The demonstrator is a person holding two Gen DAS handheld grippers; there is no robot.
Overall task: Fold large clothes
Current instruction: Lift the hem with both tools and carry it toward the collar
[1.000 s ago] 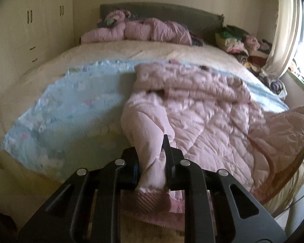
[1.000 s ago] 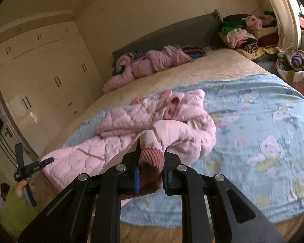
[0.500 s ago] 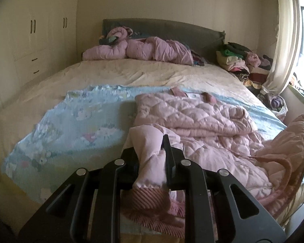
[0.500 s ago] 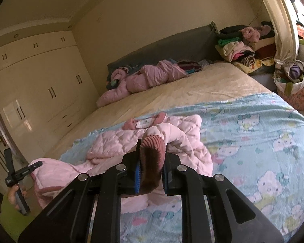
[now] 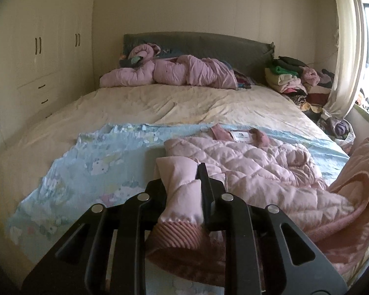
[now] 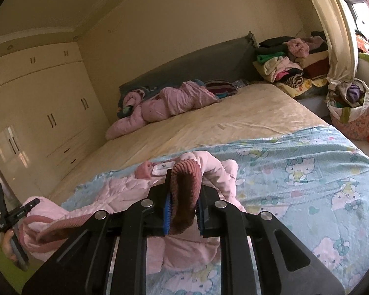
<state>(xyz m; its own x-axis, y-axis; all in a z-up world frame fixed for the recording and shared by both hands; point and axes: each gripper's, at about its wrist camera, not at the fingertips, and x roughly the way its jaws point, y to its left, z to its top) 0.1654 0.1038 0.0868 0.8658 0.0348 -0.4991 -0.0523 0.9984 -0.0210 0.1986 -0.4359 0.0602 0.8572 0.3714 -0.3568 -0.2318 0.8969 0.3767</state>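
each claw [image 5: 182, 191] pinches a cuff of the pink jacket [image 5: 258, 169].

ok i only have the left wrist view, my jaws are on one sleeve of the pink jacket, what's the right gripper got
observer: the right gripper is shut on the ribbed cuff of the other sleeve, held up off the pink quilted jacket.
operator: any space on its window side to lay that sleeve
observer: yes, the blue blanket there shows only its cat print, with nothing lying on it.
operator: anything on the floor past that edge
observer: a bag of clothes stands beside the bed, close to the mattress edge.
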